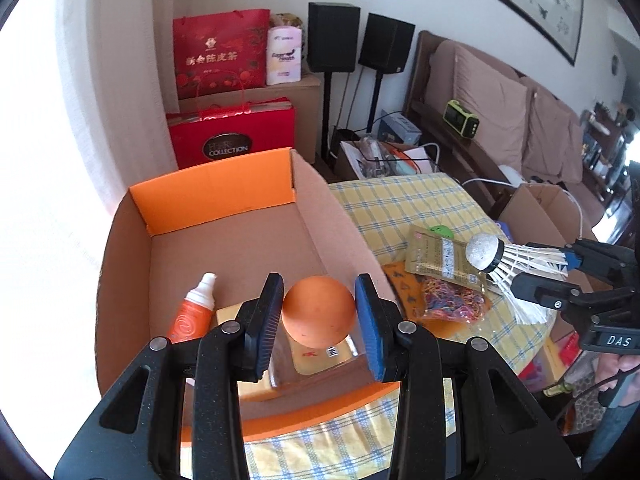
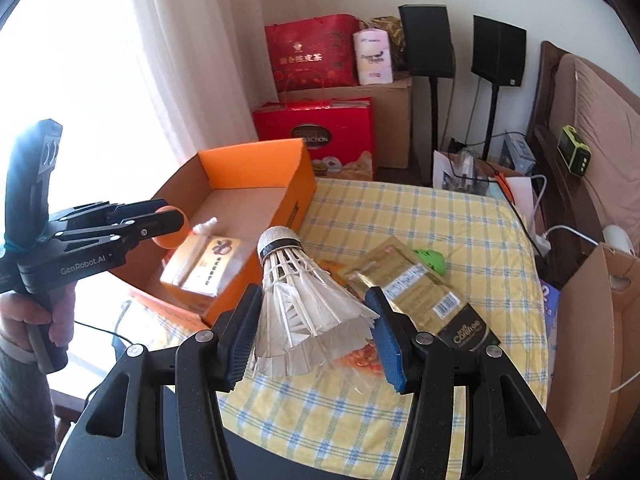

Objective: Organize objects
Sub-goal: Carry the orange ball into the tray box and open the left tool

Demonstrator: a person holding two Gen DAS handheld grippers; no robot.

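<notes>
My left gripper point(image 1: 319, 312) is shut on an orange ball point(image 1: 319, 311) and holds it over the near end of the open orange cardboard box point(image 1: 224, 188). An orange pump bottle point(image 1: 193, 312) and a clear packet box point(image 1: 316, 356) lie inside. The same box point(image 2: 256, 168) and ball point(image 2: 170, 240) show in the right wrist view. My right gripper point(image 2: 314, 324) is shut on the feather skirt of a white shuttlecock point(image 2: 304, 300), above the table to the right of the box. The shuttlecock point(image 1: 504, 264) also shows in the left wrist view.
On the yellow checked tablecloth point(image 2: 420, 216) lie a gold coffee packet point(image 2: 420, 292), a bag of coloured rubber bands point(image 1: 452, 300) and a green item point(image 2: 430, 258). A brown carton point(image 2: 588, 320) stands at the right. Red gift bags, speakers and a sofa stand behind.
</notes>
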